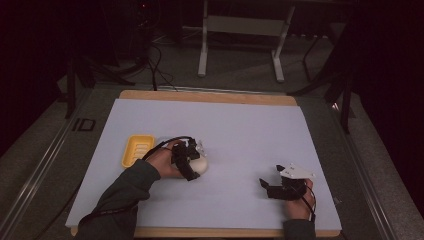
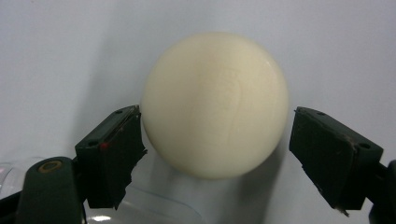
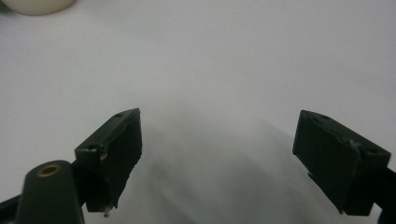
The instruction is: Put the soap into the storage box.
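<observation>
A cream-white ball [image 2: 215,105] lies on the white table cover, between the jaws of my left gripper [image 2: 217,116]. The gripper is open: its left jaw is at or very near the ball's side, and a gap shows between the ball and the right jaw. From the high view the ball [image 1: 201,164] sits left of the table's middle, with my left gripper [image 1: 196,161] over it from the left. My right gripper [image 1: 270,176] rests open near the front right, with nothing between its fingers [image 3: 112,149]. The ball's edge [image 3: 37,4] shows far off in the right gripper view.
A yellow ridged tray [image 1: 137,150] lies just left of the left hand. A clear plastic piece [image 2: 154,212] sits under the left gripper. The white cover [image 1: 240,125] lies on a wooden board [image 1: 210,96]. A stand's legs [image 1: 202,55] are on the floor beyond.
</observation>
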`<control>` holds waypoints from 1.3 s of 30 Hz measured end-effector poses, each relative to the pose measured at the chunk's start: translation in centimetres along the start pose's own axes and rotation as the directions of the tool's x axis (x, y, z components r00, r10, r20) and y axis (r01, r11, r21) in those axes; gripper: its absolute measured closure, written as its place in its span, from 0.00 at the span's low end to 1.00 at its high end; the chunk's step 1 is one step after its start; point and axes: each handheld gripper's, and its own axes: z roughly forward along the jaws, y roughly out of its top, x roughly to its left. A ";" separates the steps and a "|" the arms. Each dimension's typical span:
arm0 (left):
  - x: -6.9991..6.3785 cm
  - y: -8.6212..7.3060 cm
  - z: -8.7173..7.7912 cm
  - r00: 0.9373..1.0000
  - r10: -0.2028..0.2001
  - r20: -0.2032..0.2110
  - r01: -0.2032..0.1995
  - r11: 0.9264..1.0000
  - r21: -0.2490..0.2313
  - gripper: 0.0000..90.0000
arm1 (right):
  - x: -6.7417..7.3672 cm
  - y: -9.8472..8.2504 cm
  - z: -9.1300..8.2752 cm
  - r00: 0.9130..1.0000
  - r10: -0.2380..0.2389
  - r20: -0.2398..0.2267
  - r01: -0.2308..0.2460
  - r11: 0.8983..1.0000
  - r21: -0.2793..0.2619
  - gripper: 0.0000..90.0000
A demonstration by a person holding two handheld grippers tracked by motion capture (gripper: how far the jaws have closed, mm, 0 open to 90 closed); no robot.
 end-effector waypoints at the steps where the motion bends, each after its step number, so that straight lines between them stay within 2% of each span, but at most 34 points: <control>1: 0.0 0.1 0.1 1.000 -0.003 0.004 0.003 1.000 0.000 0.20 | 0.0 0.0 0.0 1.000 0.000 0.000 0.000 1.000 0.000 0.17; 14: 0.2 1.1 1.1 1.000 0.018 0.014 -0.018 0.999 0.044 0.23 | 0.0 0.0 0.0 1.000 -0.001 -0.002 0.001 1.000 -0.001 0.17; 26: 0.6 1.6 1.3 0.999 0.018 0.041 -0.020 0.997 0.072 0.26 | 0.0 0.0 0.0 1.000 -0.001 -0.002 0.001 1.000 0.000 0.17; 33: 0.9 1.8 1.4 0.998 -0.004 0.068 -0.002 0.996 0.092 0.28 | 0.0 0.0 0.0 1.000 -0.001 -0.002 0.001 1.000 0.000 0.17; 39: 0.9 2.1 1.3 0.997 0.011 0.071 -0.020 0.993 0.120 0.28 | 0.0 0.0 0.0 1.000 0.000 -0.002 0.000 1.000 -0.001 0.17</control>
